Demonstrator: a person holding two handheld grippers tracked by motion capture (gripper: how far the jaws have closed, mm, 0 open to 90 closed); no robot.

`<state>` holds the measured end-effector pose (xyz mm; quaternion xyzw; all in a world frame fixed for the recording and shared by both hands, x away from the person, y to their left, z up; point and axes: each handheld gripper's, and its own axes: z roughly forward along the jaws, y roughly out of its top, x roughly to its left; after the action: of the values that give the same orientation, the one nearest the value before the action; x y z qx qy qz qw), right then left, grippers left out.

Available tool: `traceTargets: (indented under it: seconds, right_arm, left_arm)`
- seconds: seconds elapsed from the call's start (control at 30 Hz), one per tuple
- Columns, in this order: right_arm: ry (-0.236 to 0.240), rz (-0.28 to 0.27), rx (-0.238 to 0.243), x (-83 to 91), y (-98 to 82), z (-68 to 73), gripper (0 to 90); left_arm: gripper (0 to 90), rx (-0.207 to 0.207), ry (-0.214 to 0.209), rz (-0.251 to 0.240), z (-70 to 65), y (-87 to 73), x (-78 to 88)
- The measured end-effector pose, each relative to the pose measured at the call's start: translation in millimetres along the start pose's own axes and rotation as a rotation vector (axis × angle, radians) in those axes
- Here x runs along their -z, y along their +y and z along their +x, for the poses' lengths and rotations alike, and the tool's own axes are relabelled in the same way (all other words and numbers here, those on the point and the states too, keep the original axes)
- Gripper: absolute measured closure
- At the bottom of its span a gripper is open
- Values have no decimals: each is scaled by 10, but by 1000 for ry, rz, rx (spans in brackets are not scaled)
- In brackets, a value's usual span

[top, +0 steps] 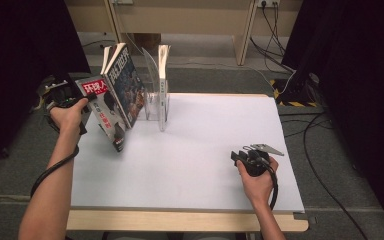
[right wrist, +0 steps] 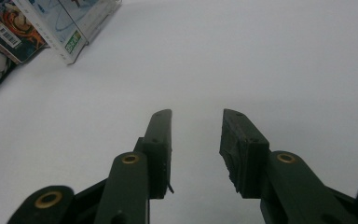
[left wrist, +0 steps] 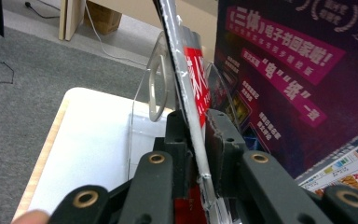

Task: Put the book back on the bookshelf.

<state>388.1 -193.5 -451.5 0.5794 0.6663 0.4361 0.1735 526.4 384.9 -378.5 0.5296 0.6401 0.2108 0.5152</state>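
At the bench's far-left corner, left gripper (left wrist: 196, 140) clamps the red-titled magazine (top: 103, 107).
Keep it tilted beside the clear rack (top: 156, 102), grip firm on the cover edge; right gripper (right wrist: 196, 140) rests half-open, empty, near the right edge.

Lighting: even, overhead; white table (top: 205, 165) bright, dark curtains (top: 20, 60) flanking. Shadows: soft, faint. Glare: mild on glossy magazine (left wrist: 279, 79). Focus: high view slightly soft; near jaws blurred in both gripper views.
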Motion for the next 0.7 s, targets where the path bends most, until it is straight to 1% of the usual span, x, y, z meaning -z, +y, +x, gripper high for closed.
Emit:
traceTargets:
  seconds: [0.1,0.13,0.17,0.23,0.33,0.4,0.47,0.5,0.57,0.63,0.7]
  right_arm:
    - [2,5,-5,-5,-2,4,638]
    - [2,6,-4,-7,-3,5,637]
    - [3,7,-2,-8,-4,3,636]
    - [3,7,-5,-6,-4,1,637]
    - [3,7,-5,-9,-5,-14,636]
    - [3,13,-13,-12,-9,-16,635]
    - [6,17,-8,-19,-13,-24,635]
    - [6,17,-8,-19,-13,-25,635]
    - [5,18,-15,-9,-9,-21,635]
    - [5,17,-15,-6,-6,-23,635]
    - [6,19,-15,-7,-7,-22,635]
  left_arm:
    - [773,0,-5,3,-27,-7,-20]
    - [760,9,-7,2,-32,-10,-31]
    - [743,9,0,1,-35,-11,-42]
    - [735,21,2,2,-38,-15,-64]
    - [721,19,12,8,-50,-19,-81]
    - [715,32,21,24,-61,-33,-112]
    - [732,45,20,32,-60,-45,-125]
    - [773,42,19,27,-63,-48,-119]
    - [820,43,11,22,-81,-47,-103]
    - [844,34,9,19,-109,-43,-85]
    - [856,29,-8,19,-133,-36,-70]
